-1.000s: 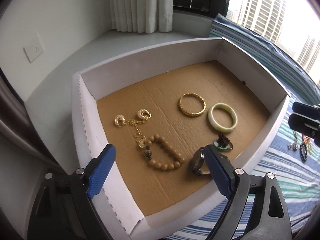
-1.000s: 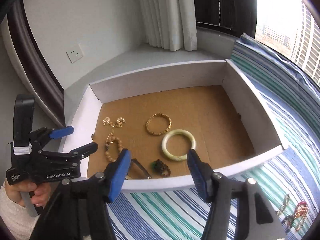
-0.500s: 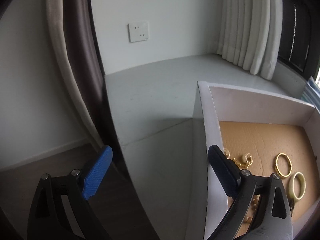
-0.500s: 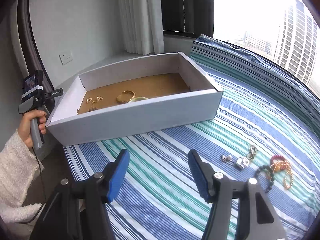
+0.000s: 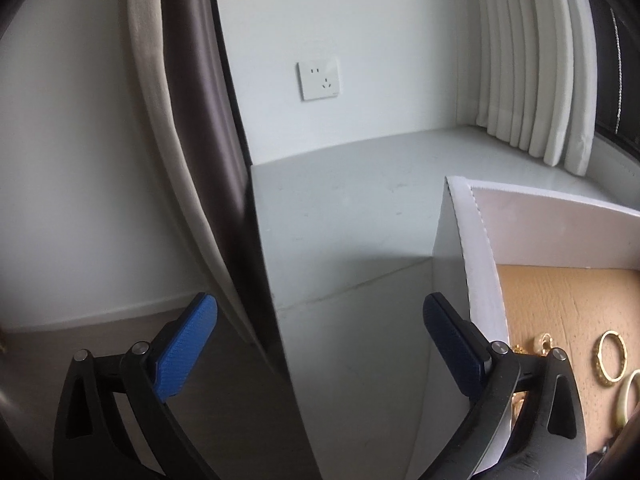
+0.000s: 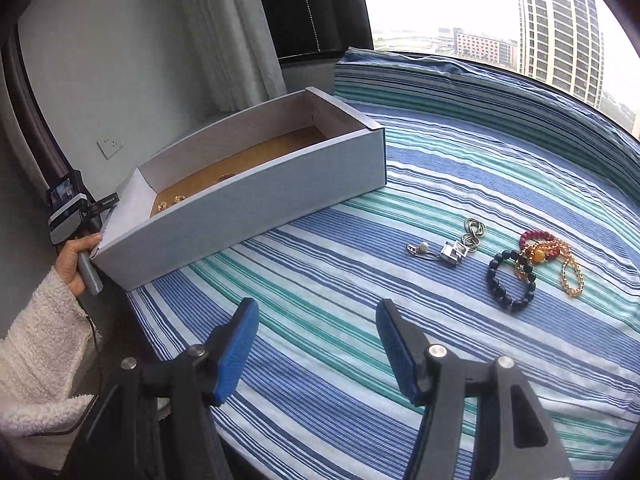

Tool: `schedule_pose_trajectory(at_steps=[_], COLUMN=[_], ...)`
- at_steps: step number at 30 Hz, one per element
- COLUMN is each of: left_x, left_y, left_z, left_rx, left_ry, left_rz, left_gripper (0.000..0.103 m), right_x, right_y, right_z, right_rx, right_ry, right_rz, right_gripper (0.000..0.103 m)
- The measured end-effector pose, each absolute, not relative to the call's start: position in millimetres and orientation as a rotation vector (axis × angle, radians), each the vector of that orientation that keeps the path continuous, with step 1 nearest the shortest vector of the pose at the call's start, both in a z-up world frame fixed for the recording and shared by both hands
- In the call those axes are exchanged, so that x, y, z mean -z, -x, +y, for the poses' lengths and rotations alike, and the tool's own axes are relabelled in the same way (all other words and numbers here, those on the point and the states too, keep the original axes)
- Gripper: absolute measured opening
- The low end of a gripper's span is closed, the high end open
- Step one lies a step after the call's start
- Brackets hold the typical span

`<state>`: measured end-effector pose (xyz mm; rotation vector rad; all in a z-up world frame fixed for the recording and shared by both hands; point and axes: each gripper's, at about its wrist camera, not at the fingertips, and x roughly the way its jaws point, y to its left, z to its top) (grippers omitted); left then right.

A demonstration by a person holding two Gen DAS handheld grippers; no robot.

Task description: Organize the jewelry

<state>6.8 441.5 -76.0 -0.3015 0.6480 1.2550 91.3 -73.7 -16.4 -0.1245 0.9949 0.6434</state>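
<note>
A white cardboard box (image 6: pixel 240 216) with a brown floor sits on the striped bedspread (image 6: pixel 360 320); gold pieces lie inside it. The box corner (image 5: pixel 468 248) shows in the left wrist view, with a gold bangle (image 5: pixel 611 354) and a pale jade bangle (image 5: pixel 628 398). Loose jewelry lies to the right on the bedspread: silver pieces (image 6: pixel 452 246), a dark bead bracelet (image 6: pixel 510 280), a red bead bracelet and gold chain (image 6: pixel 552 252). My right gripper (image 6: pixel 316 352) is open and empty above the bedspread. My left gripper (image 5: pixel 320 344) is open and empty, left of the box.
A grey ledge (image 5: pixel 360 208) runs beside the box, with a wall socket (image 5: pixel 319 80) above it. Curtains (image 5: pixel 536 60) hang at the back. The left hand-held gripper (image 6: pixel 70 216) stands at the box's left end.
My left gripper swung left, off the box interior toward the wall and ledge. My right gripper pulled back from the box and turned right, so the loose jewelry on the bedspread is in view.
</note>
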Motion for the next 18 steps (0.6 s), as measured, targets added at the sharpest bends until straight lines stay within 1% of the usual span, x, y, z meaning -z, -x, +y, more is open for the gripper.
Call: schedule_pose_trajectory(at_steps=[3,10,18], left_x=[78,71,68], left_y=[-7,-27,-5], left_z=[433,426,423], left_rx=[-1.276,-1.329,-1.297], left_ry=[0.266,0.078,0.074], left_rz=[0.638,0.650,0.646], left_gripper=[0.102,0.102,0.102], right_x=[17,22,19], right_y=[-92,-93,-88], right_z=[-76,-78,-84], right_rx=[-0.639,-0.626,-0.607], right_ry=[0.111,0.094,0.108], right_rz=[0.997,1.014,1.011], right_gripper=[0.062,0.062,0.062])
